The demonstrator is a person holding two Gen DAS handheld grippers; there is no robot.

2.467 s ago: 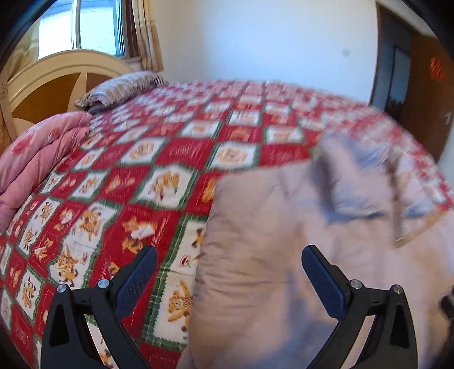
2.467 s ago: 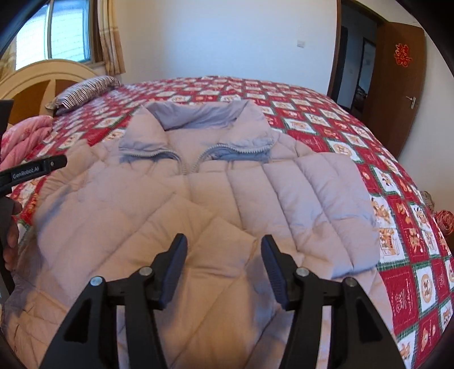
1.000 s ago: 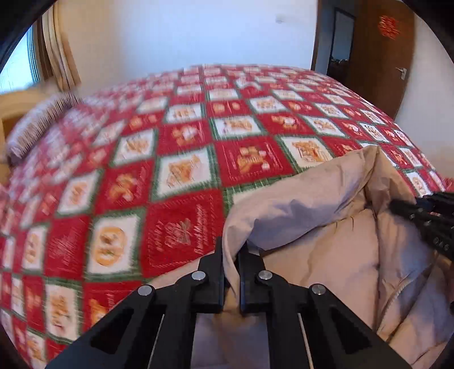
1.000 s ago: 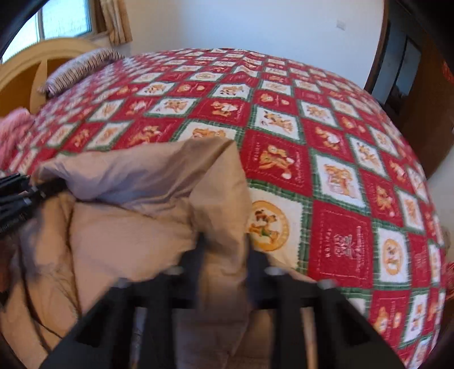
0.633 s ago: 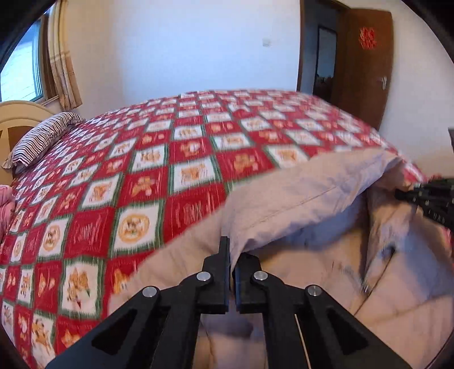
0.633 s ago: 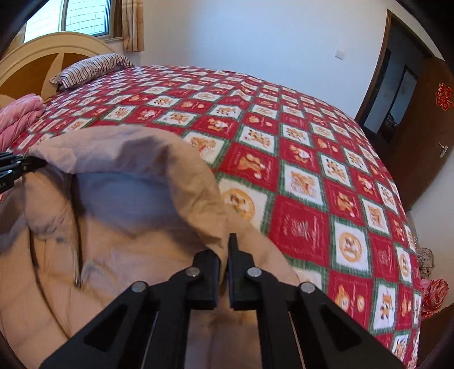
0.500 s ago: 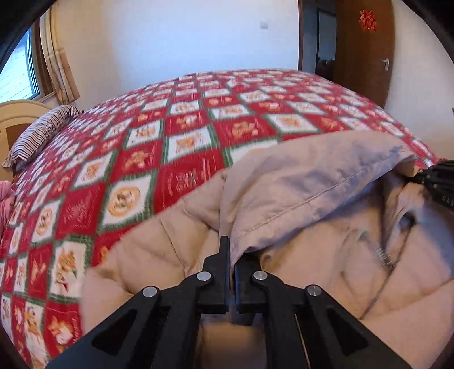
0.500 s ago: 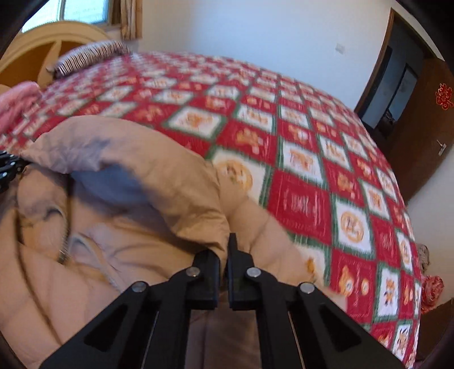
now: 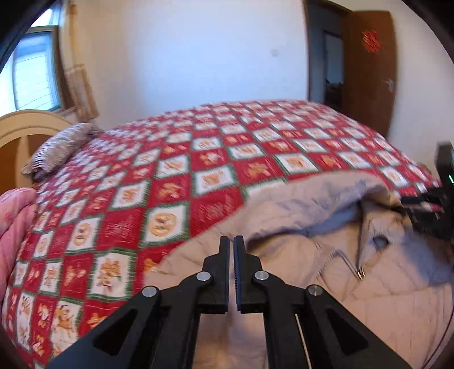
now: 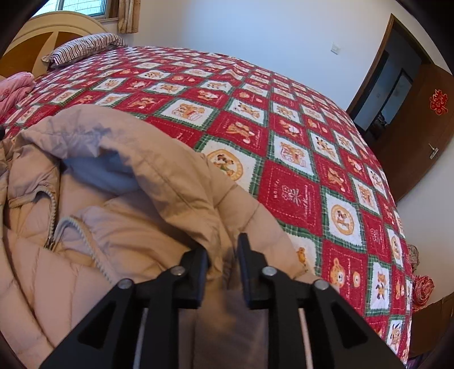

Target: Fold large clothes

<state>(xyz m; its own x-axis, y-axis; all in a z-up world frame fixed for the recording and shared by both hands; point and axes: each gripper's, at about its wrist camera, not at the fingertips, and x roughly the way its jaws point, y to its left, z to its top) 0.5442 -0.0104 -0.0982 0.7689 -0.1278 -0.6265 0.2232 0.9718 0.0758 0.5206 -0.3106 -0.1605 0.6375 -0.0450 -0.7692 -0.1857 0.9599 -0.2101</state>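
Note:
A beige quilted puffer jacket [image 9: 354,255] lies on the bed, collar and zipper up, its top part folded over; it also shows in the right wrist view [image 10: 119,204]. My left gripper [image 9: 231,247] has its jaws nearly together with a thin gap, and no fabric shows between them; it hovers just off the jacket's left edge. My right gripper [image 10: 222,249] is slightly open, jaws on either side of the jacket's folded collar edge. The right gripper also appears at the right edge of the left wrist view [image 9: 425,215].
The bed carries a red, white and green cartoon-patterned quilt [image 10: 283,147]. A striped pillow [image 10: 82,51] and curved wooden headboard [image 10: 56,25] are at the far left. A pink duvet [image 9: 14,221] lies at the left. A brown door [image 10: 420,136] stands at the right.
Both grippers carried the jacket's top edge forward and down onto the bed. The right jaws have now parted off the fabric; the left gripper has lifted away from the jacket edge.

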